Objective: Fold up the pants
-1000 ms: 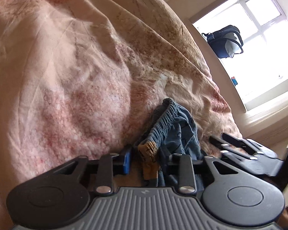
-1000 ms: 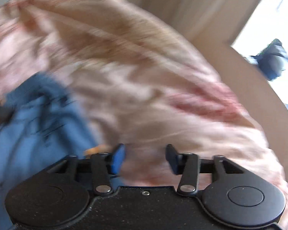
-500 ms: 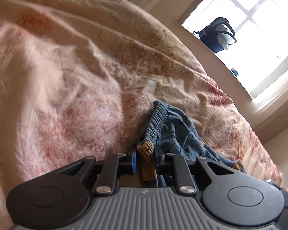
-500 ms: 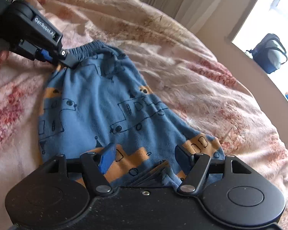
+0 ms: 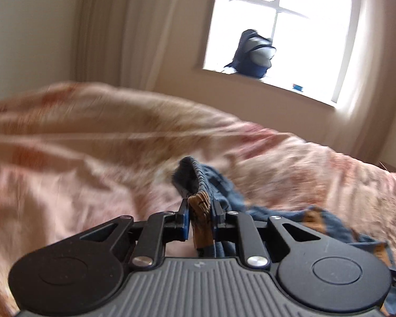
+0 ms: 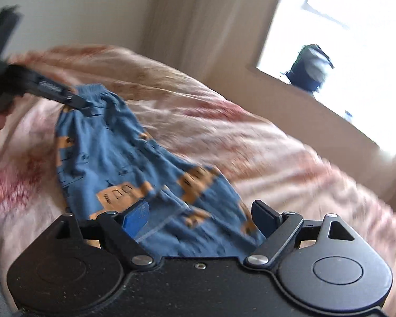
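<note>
Small blue pants [image 6: 113,155] with orange vehicle prints lie stretched on the pink floral bedspread [image 6: 237,137]. My left gripper [image 5: 200,212] is shut on the pants' elastic waistband corner [image 5: 198,182] and lifts it off the bed; it also shows in the right wrist view [image 6: 76,101] at the upper left. My right gripper [image 6: 202,216] is open, its jaws wide apart on either side of the leg end of the pants, with cloth between them.
A dark blue backpack [image 5: 253,55] sits on the window sill beyond the bed. Pale curtains [image 5: 134,31] hang on the wall behind. The bedspread [image 5: 79,145] is rumpled with folds around the pants.
My left gripper has raised the waistband and tilted up, so the window and wall show. My right gripper has opened wider and moved in over the pants' leg end.
</note>
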`<state>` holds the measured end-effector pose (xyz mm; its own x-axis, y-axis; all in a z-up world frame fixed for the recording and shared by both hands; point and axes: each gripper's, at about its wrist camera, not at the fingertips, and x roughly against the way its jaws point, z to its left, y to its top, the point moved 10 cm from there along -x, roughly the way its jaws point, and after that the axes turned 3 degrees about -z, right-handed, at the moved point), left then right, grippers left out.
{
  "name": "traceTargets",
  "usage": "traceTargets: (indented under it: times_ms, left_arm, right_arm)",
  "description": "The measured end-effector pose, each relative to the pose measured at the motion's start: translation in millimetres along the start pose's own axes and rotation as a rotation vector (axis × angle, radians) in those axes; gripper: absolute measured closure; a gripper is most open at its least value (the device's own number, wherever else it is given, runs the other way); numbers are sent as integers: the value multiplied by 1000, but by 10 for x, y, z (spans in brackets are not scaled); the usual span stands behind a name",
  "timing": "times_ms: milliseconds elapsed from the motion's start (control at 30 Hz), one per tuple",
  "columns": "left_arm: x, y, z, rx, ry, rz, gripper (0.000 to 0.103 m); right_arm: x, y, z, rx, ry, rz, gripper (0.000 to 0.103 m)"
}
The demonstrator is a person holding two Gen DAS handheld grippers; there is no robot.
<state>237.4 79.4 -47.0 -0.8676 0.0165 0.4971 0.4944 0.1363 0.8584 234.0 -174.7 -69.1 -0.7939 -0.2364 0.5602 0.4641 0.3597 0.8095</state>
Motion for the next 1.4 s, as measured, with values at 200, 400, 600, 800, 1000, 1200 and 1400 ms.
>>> traceTargets:
  times_ms: [200,400,600,800,1000,1200,1400]
  left_arm:
    - [332,188,-858,-169,-101,-47,86]
    - [581,-28,-1862,-410,-181,-86,86]
    - [585,-654,-2690,-591,-252,-40,86]
    - [437,-1404,-3153,-760,-315,28,54]
    - [461,-1619,-2956,-728,-317,57,43]
    - [395,-1591,-2742,-749,-276,25,33]
    - [333,-1555,-2654,-670,-302,51,34]
  right_arm:
    - [251,-157,-585,-168,-77,-35,1]
    - [523,-300,-1138,-296,-135,-86,1]
    - [636,-513,-1541,-439,-129,-123,1]
    - [487,-870,-1810,-552,-86,-59,1]
    - [333,-957,-1777,-633,0,-31,1]
    - [163,-855,-1426,-588,131,-33,12]
    - [-7,-789,-1218,-524,178,-46,25]
